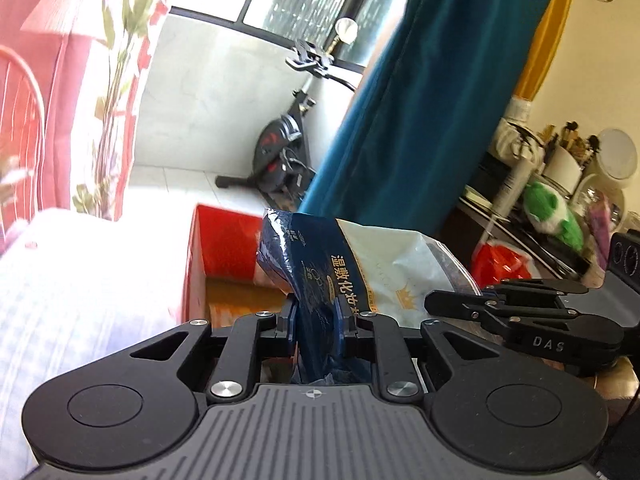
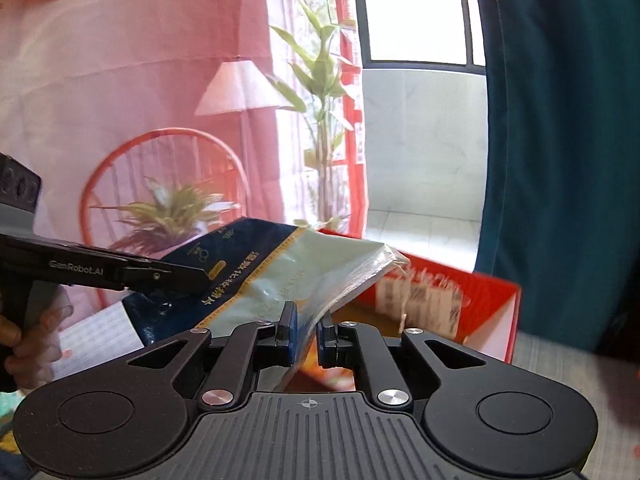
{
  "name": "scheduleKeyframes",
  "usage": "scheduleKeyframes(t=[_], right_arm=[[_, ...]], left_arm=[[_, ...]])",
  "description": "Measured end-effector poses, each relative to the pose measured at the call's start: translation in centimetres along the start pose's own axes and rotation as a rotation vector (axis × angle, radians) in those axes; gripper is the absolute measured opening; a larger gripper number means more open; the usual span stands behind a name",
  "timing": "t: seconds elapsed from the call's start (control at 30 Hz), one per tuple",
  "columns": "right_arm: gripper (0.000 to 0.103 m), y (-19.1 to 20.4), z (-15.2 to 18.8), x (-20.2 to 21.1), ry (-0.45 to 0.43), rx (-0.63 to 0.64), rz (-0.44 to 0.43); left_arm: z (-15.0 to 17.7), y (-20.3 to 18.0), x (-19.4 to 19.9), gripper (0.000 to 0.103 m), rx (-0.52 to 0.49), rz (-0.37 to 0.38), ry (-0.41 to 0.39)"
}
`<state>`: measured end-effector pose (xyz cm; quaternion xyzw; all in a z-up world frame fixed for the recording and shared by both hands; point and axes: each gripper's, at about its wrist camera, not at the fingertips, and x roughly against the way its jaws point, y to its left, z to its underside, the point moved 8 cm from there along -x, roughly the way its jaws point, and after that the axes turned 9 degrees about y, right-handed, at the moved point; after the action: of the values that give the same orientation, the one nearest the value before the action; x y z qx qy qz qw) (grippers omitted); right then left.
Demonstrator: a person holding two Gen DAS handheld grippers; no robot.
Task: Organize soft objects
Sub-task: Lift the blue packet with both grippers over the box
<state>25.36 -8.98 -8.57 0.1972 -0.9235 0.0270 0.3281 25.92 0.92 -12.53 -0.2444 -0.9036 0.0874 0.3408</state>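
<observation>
We hold the crinkled blue-and-white plastic pouch with both tongs, left and right, each pinching it near the open red cardboard box.

Each camera sits just behind its own hand-held gripper, looking forward and slightly down along the two fingers. The left hand-held gripper faces the window and teal curtain, with the right one entering its view from the right. The right hand-held gripper faces the pink curtain. Both views share, close up, the blue and white bag and the red box behind it.
</observation>
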Motion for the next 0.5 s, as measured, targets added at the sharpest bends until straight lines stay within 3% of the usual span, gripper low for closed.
scheduleKeyframes(t=[0.23, 0.4, 0.5], right_arm=[[0.008, -2.3, -3.9, -5.2, 0.003, 0.060, 0.127], [0.008, -5.2, -4.6, -8.8, -0.013, -0.141, 0.093], [0.008, -5.9, -3.7, -11.5, 0.030, -0.190, 0.100]], left_arm=[[-5.2, 0.6, -4.4, 0.019, -0.042, -0.096, -0.019], [-7.0, 1.7, -6.9, 0.019, -0.074, -0.159, 0.030], [-6.7, 2.6, -8.6, 0.019, -0.088, -0.202, 0.093]])
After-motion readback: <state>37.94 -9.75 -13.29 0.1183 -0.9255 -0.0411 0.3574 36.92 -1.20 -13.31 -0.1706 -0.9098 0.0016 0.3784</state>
